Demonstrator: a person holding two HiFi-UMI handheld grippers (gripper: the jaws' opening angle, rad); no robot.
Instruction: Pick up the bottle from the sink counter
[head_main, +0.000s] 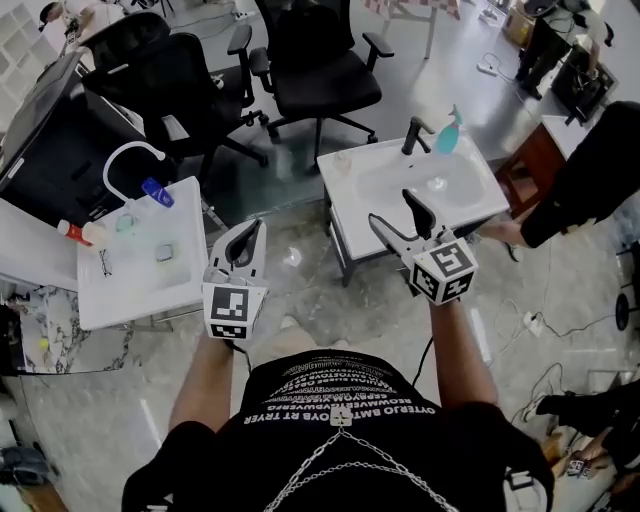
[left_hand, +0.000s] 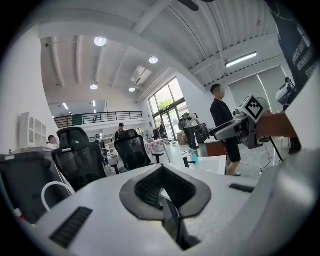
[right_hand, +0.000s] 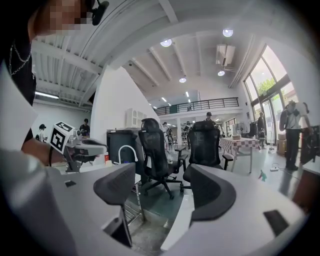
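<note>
A teal pump bottle (head_main: 450, 132) stands at the back of the right-hand white sink counter (head_main: 345, 185), beside a black faucet (head_main: 415, 135). It also shows small in the left gripper view as a teal bottle (left_hand: 193, 159). My right gripper (head_main: 402, 220) hovers over the front of that counter. It is open, with nothing between its jaws (right_hand: 165, 192). My left gripper (head_main: 245, 245) hangs over the floor between the two sinks. It is shut and empty, with its pads meeting (left_hand: 162, 192). A blue bottle (head_main: 157, 191) lies on the left sink counter (head_main: 110, 300).
The left sink has a white curved faucet (head_main: 130, 160) and a red-capped bottle (head_main: 75, 232) at its edge. Black office chairs (head_main: 315, 70) stand behind both sinks. A person in black (head_main: 590, 170) stands just right of the right sink. Cables lie on the floor at right.
</note>
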